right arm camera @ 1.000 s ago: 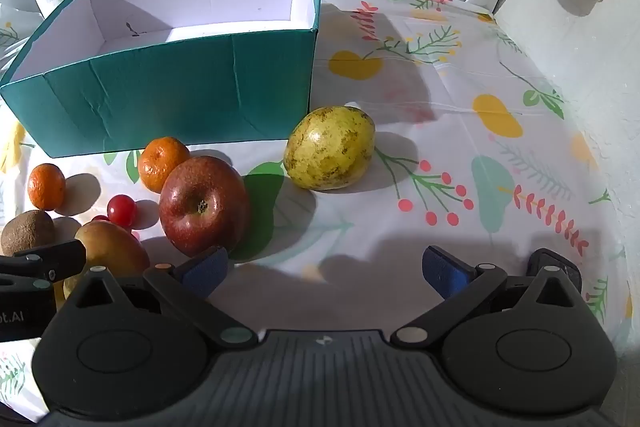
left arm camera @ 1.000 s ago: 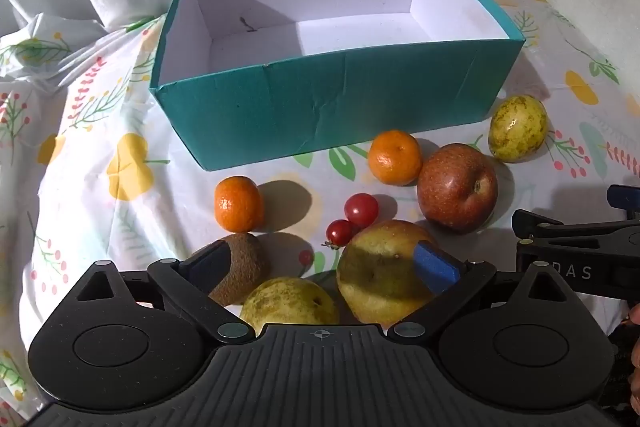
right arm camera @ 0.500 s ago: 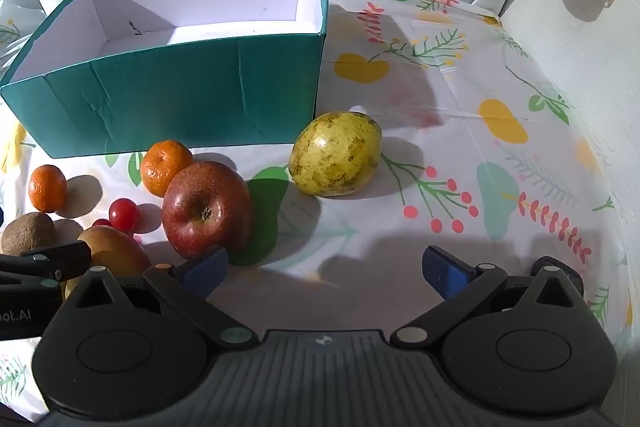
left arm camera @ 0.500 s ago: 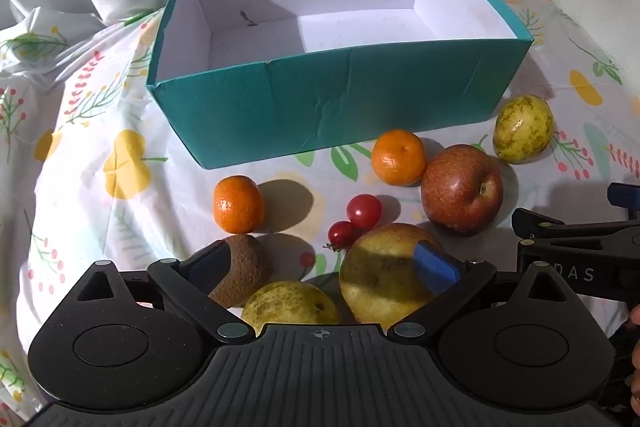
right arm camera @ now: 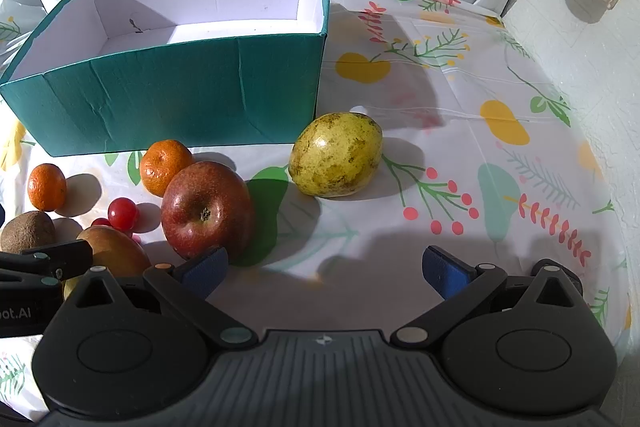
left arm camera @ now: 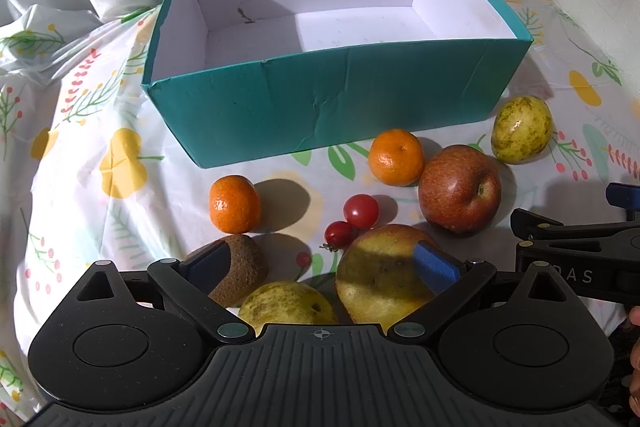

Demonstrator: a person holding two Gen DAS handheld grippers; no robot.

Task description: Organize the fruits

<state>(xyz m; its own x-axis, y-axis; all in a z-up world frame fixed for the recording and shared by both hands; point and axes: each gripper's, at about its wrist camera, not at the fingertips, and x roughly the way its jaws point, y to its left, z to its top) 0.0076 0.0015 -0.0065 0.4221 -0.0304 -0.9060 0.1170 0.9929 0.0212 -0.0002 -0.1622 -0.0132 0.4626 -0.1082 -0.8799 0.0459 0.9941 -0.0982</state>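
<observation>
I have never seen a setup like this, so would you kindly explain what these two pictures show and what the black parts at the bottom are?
No robot here: a person holds a pair of tongs in each hand, each with a camera looking along its two blue-tipped fingers. One picture comes from the left tongs, the other from the right tongs. Both are open and hold nothing. On the flowered cloth stands an empty teal box. In front lie two mandarins, a red apple, two cherry tomatoes, a kiwi and several yellow-green fruits.
</observation>
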